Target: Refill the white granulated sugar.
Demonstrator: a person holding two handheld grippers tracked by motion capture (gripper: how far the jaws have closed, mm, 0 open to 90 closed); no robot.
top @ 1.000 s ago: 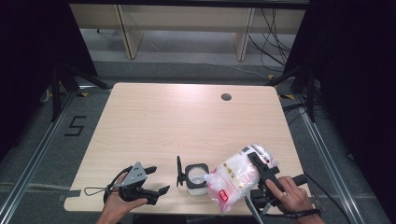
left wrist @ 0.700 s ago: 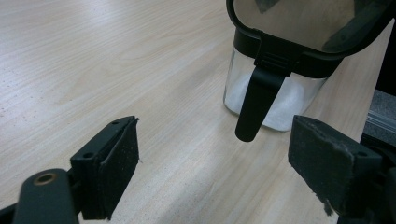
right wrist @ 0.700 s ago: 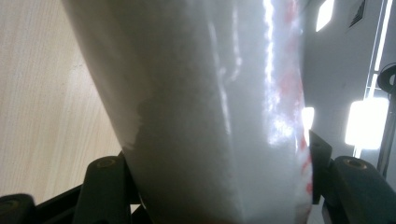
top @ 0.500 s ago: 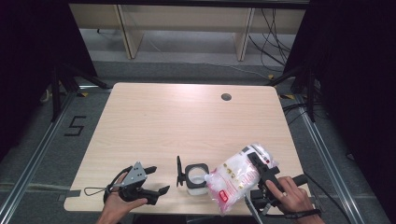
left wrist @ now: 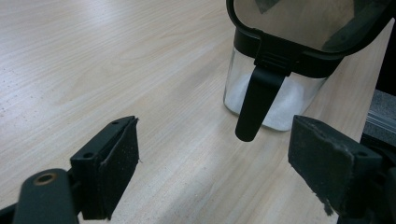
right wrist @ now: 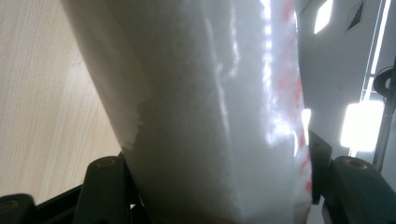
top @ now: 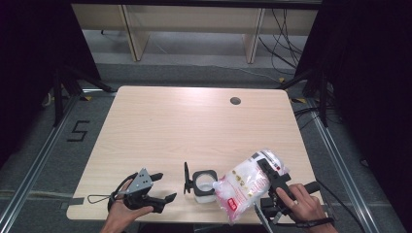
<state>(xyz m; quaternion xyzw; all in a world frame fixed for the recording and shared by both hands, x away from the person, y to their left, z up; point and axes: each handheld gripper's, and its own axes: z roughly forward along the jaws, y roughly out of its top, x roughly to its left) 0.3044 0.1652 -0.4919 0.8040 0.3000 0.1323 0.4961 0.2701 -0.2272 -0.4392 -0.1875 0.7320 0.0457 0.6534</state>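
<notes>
Pale wooden table (top: 170,131) on a grey floor (top: 43,145), dark curtains either side.

The right gripper (top: 272,175) clamps a clear plastic bag of white powder (top: 245,182), tilted over the black-rimmed glass jar (top: 204,184) near the table's front edge; the left gripper (top: 163,187) rests beside the jar, jaws wide and empty.

white-and-red bag (top: 245,184), black-lidded clear jar (top: 204,185)

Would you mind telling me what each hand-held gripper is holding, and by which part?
The right hand-held gripper clamps the bag across its upper body. The left hand-held gripper holds nothing.
</notes>
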